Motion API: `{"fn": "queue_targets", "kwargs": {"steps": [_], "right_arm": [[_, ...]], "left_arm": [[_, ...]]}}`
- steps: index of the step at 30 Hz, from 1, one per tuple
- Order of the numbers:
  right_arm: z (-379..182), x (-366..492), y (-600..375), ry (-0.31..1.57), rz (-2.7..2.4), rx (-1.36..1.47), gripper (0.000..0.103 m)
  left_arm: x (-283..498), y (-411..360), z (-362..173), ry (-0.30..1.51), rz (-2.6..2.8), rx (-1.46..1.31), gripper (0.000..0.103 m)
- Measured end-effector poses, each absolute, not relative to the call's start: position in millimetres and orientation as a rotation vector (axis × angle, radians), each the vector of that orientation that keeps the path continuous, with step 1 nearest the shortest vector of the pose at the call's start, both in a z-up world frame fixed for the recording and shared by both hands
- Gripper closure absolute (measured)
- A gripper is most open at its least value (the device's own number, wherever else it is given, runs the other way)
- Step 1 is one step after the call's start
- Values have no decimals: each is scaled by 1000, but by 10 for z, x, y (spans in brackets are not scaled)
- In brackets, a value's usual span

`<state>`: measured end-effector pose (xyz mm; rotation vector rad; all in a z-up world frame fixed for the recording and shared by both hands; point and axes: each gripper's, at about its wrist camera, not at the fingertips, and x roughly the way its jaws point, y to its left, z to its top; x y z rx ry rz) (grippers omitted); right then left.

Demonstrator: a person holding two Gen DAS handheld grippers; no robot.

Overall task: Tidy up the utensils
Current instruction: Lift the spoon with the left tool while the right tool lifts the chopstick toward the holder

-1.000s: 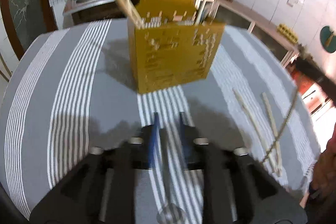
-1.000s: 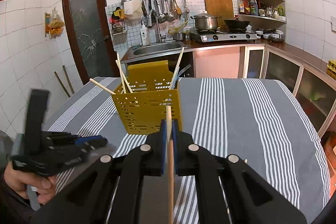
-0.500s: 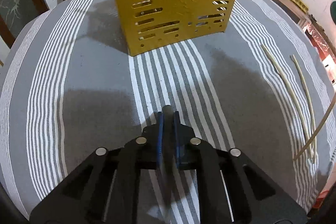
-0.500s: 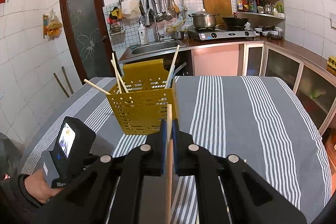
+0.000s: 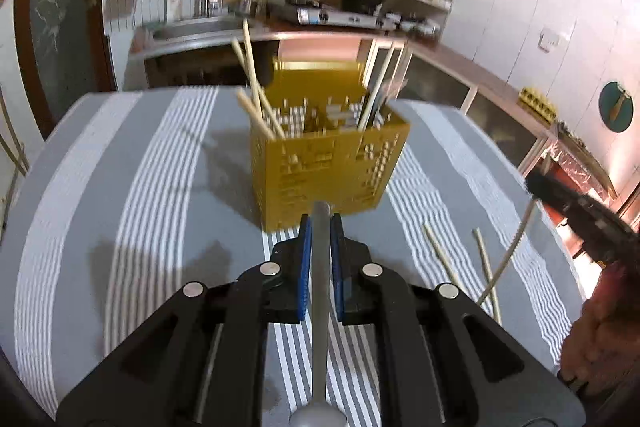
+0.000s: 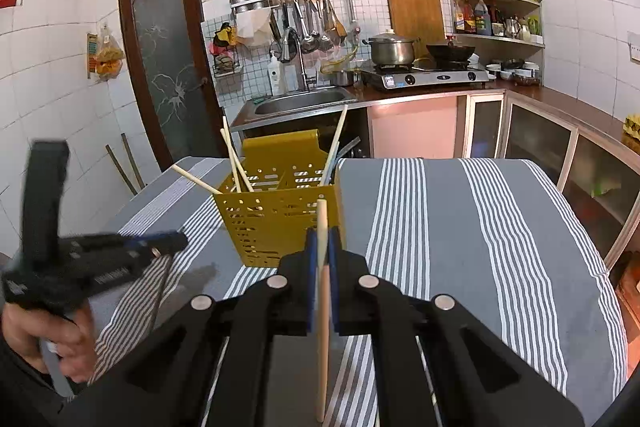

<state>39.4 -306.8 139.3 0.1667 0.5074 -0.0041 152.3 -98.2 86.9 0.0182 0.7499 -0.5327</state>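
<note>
Here a grey metal utensil [image 5: 320, 283] is clamped by the left gripper [image 5: 320, 227] and a chopstick [image 6: 323, 291] by the right gripper [image 6: 323, 239], before the yellow caddy [image 6: 280, 215].

I see a home kitchen: white tiled walls, a steel sink [image 6: 304, 101], a gas stove [image 6: 430, 77] with a pot [image 6: 390, 50], and hanging ladles [image 6: 308, 23].

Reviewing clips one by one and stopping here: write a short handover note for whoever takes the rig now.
Left gripper: shut on a spoon, handle forward.
Right gripper: shut on a chopstick.
Caddy: upright mid-table, holding several chopsticks.
Loose chopsticks: two on the cloth, right of the caddy.
Left: drop the spoon and the held chopstick in, then the loose two.
</note>
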Motion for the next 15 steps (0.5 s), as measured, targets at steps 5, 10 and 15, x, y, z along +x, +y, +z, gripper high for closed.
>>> {"fn": "queue_targets", "kwargs": {"steps": [5,10,15], "right_arm": [[1407,384,-3053,500,0,161,97],[1461,374,-3040,486,0,154,97],[1676,442,-3006,440,3,123,97]], "left_arm": [[1467,-955,967,715,-532,21,95],[1502,-939,989,702,-536,15,95],[1513,-961,1154,650,-527,30,95]]}}
